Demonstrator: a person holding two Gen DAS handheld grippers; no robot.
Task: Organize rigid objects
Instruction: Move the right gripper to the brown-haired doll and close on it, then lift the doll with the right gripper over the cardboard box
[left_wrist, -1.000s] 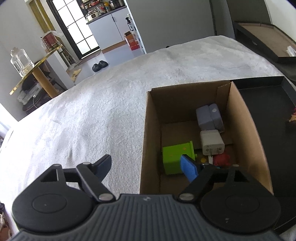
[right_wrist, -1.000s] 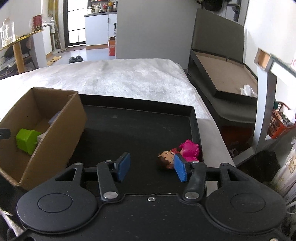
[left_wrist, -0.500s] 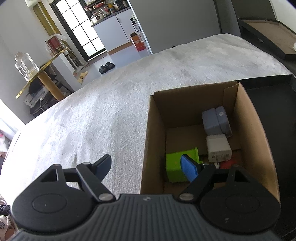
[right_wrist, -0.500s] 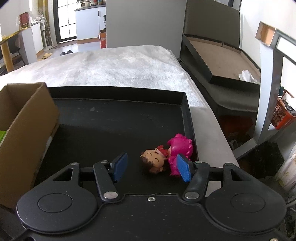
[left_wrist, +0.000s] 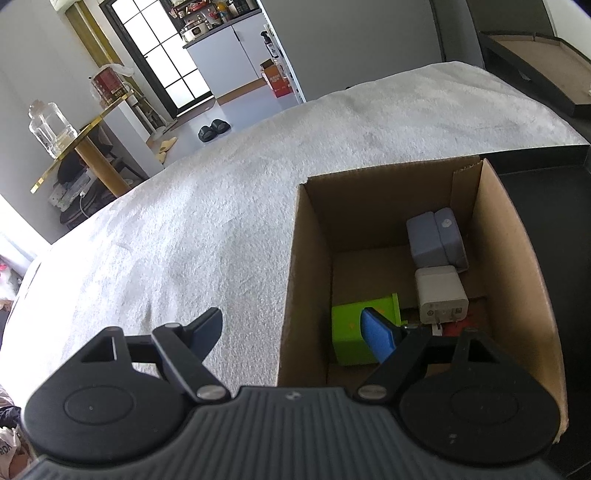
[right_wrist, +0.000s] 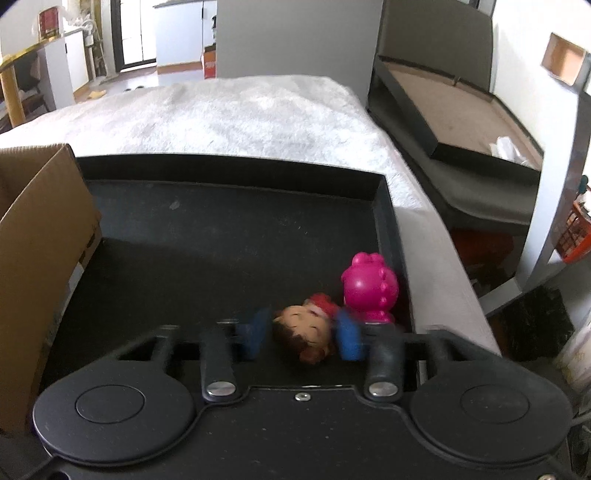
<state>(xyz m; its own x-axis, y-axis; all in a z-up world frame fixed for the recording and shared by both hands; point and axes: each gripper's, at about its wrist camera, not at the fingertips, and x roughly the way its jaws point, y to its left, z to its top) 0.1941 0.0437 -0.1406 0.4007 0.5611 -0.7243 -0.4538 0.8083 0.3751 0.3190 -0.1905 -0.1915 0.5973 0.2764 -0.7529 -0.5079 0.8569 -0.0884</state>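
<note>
Left wrist view first: my left gripper hangs with its tongs spread wide and empty, one blue pad over the white fleece cover, the other over the near left part of the cardboard box. Over the last second it has barely drifted; the box reads slightly larger and more centred, nothing else. Inside the box I log a green block near left, a white charger right of it, a grey-blue block farther back, and a sliver of something red low by the charger, too hidden to name. Right wrist view: the real change is here. My right gripper has pushed forward and right across the black tray over that second, and its tongs, spread wide before, have narrowed around the small doll figure. The pads are motion-blurred, so I cannot tell whether they already press the head or are just short of it; I judge the close is in progress. The doll lies on its side at the tray's near right, brown hair and closed-eyed face toward me, red top behind. A magenta figure stands touching or just beside it, against the tray's right wall. Both look like hard moulded plastic, rounded and glossy, so I expect the head could squirt out of a skewed pinch. Reading for the task: box partly filled, two figures left on the tray, doll next.
</note>
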